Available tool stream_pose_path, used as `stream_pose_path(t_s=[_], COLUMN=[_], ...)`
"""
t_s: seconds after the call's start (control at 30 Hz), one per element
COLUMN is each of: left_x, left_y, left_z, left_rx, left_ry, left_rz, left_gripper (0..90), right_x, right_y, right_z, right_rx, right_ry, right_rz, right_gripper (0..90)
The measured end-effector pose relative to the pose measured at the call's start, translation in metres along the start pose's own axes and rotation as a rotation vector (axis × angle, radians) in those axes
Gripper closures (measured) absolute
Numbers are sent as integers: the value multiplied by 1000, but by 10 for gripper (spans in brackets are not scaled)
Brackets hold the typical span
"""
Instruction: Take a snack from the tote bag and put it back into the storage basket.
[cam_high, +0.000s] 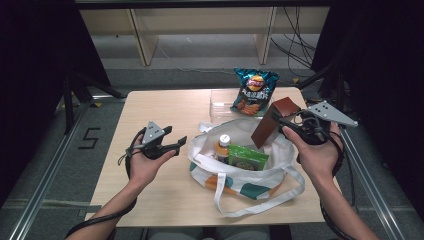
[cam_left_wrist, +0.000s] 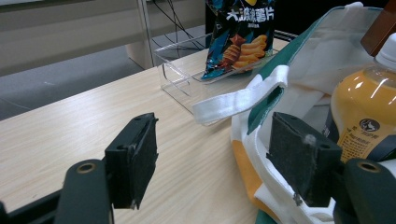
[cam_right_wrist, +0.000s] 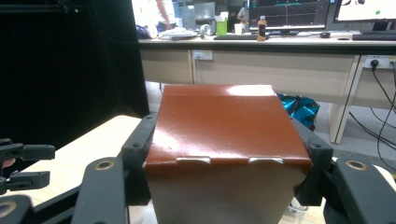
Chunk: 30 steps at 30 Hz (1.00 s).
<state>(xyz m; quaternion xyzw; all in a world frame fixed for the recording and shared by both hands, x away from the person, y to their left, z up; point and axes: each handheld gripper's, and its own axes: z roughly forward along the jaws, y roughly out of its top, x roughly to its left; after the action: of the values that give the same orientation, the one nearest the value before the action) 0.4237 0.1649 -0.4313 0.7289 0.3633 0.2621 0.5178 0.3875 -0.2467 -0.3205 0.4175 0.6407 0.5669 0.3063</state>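
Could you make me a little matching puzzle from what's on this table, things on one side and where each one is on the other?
Things:
1. brown box
2. chip bag
3. orange drink bottle
4. left gripper

Places or states:
A. standing inside the tote bag, beside a green packet
B. jaws open, nothing between them, beside the tote bag
C. clamped between the jaws of the right gripper, above the tote bag
D. leaning at the far edge of the table, on a clear tray

Pairs: 1-C, 2-D, 3-A, 4-B
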Motion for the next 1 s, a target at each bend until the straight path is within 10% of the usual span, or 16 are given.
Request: stream_pose_path(t_s=[1.0], left_x=[-1], left_y=[0], left_z=[1], left_rx=[3], left_ry=[-1], left_rz=[-2], left_gripper=[317], right_x=[-2], right_y=[18], right_z=[3], right_rx=[-26], right_ry=[-2], right_rz=[23], right_gripper=[396])
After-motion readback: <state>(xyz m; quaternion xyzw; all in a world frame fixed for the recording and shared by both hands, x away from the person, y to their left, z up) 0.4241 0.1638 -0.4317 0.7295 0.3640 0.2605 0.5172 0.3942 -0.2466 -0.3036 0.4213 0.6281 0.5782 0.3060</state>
